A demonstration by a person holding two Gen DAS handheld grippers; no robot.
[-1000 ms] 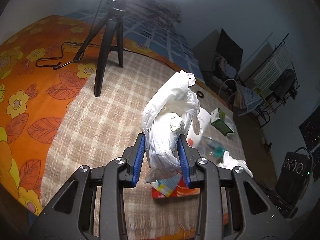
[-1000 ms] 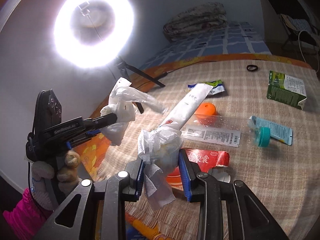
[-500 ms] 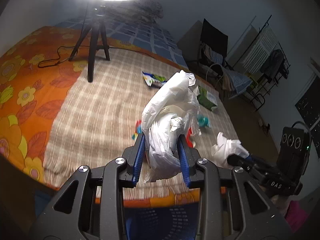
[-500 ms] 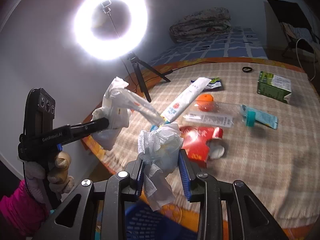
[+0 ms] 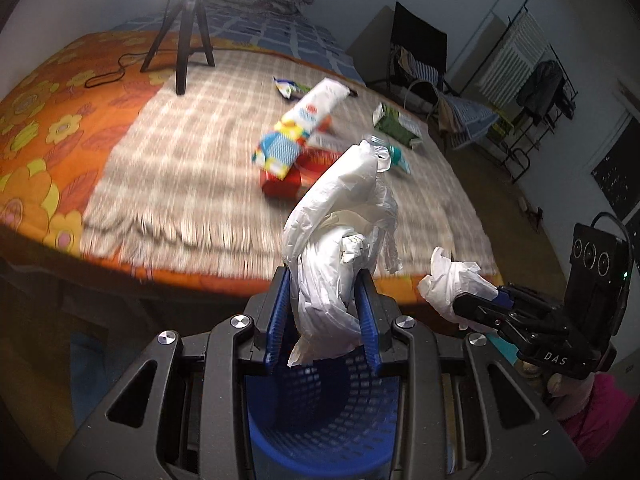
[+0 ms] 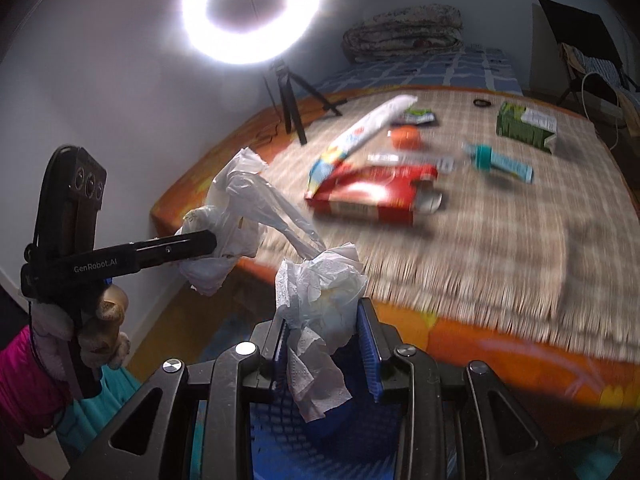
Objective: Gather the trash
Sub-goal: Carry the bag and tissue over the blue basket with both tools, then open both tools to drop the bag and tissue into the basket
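My left gripper (image 5: 325, 312) is shut on a crumpled white plastic bag (image 5: 340, 240), held off the bed's near edge above a blue mesh basket (image 5: 320, 420). My right gripper (image 6: 325, 344) is shut on a wad of white tissue paper (image 6: 320, 292), also over the blue basket (image 6: 328, 432). Each gripper shows in the other's view: the right gripper (image 5: 476, 306) with its tissue (image 5: 448, 280) at the lower right, the left gripper (image 6: 208, 242) with its bag (image 6: 240, 208) at the left. On the checked blanket lie a red box (image 6: 372, 196), a long white wrapper (image 6: 360, 136), a green carton (image 6: 526, 124) and a clear bottle with a teal cap (image 6: 484, 156).
A ring light (image 6: 252, 12) on a black tripod (image 5: 184, 36) stands at the bed's far side on the orange flowered sheet (image 5: 48, 120). An orange ball (image 6: 406, 136) and a small snack packet (image 6: 418, 114) lie on the blanket. A chair (image 5: 416, 52) and a drying rack (image 5: 532, 80) stand beyond the bed.
Both grippers have drawn back from over the bed past its near edge, each still holding its trash. The blue basket has come into view below them.
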